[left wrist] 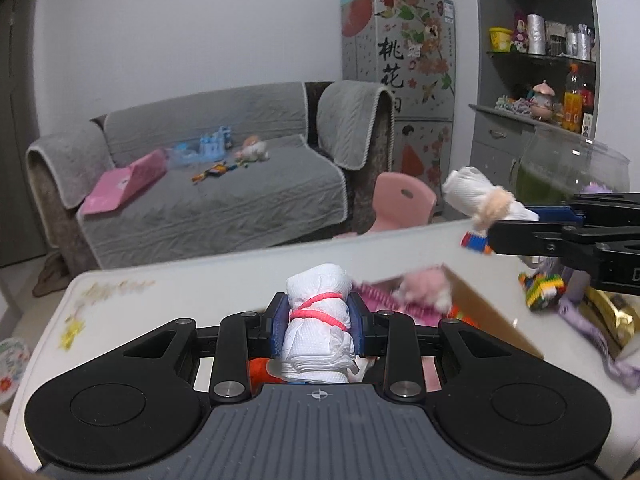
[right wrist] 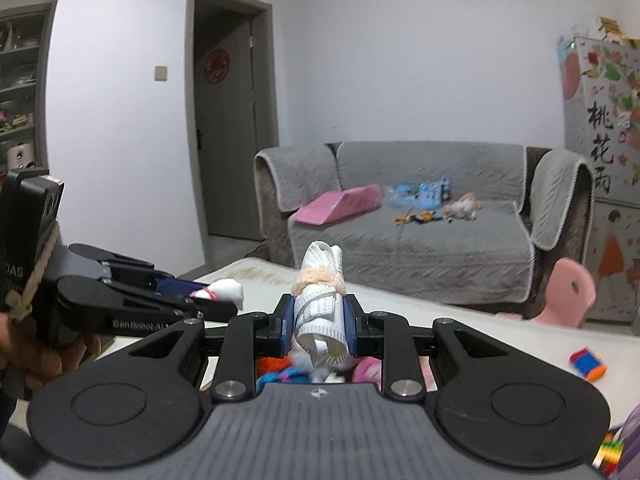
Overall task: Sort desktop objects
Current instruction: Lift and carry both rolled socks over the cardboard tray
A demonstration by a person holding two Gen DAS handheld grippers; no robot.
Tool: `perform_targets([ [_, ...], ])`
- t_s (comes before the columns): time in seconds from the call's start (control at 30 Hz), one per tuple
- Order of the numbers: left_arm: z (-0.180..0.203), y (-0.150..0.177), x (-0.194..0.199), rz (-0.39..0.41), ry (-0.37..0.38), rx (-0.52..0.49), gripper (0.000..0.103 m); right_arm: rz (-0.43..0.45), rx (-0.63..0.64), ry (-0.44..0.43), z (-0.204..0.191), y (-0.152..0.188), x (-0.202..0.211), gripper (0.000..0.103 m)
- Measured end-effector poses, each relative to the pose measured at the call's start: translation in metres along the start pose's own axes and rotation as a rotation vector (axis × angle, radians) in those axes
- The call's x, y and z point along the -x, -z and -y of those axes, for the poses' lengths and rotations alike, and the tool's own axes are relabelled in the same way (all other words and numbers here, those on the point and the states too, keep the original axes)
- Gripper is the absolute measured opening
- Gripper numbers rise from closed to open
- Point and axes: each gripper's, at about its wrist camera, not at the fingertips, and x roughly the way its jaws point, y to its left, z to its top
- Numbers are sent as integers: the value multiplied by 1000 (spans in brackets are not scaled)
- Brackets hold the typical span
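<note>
The left gripper [left wrist: 319, 322] pinched a white cloth roll [left wrist: 318, 324] bound with a pink elastic band [left wrist: 320, 312]; both blue pads pressed on its sides. The right gripper [right wrist: 319, 320] was clamped on a second white roll [right wrist: 320, 312] tied with a fuzzy peach band [right wrist: 318, 280]. Both rolls were held above the white table [left wrist: 160, 292], clear of its surface.

In the left wrist view, the right gripper entered at 3 o'clock with its roll pointing toward 10 o'clock. A cardboard box [left wrist: 492, 320] lay just beyond the left gripper, from 12 to 3 o'clock, holding pink and red soft items. A striped toy block [right wrist: 588, 364] sat on the table at 4 o'clock in the right wrist view.

Risks, as judged from this position:
- Each roll was gripped near mid-length. Soft cloth compresses, so a fast swing could let a roll slide out.
- The bands alone kept the rolls wound; dragging one against the box rim could shift a band and unwind the roll.
- The two grippers stood near each other. Converging on the box together could cause a collision.
- A glass vase [left wrist: 576, 168] stood at 2 o'clock, behind the right gripper; a wide sweep could strike it.
</note>
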Motion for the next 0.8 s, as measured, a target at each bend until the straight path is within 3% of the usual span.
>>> perform_targets([
  [0.27, 11, 3, -47, -14, 31, 6, 38, 16, -46, 52, 33, 10, -19, 23],
  [0.47, 10, 26, -89, -102, 48, 32, 38, -28, -77, 108, 51, 21, -29, 23],
  [0.8, 14, 49, -111, -200, 19, -25, 38, -90, -93, 139, 55, 31, -30, 23],
])
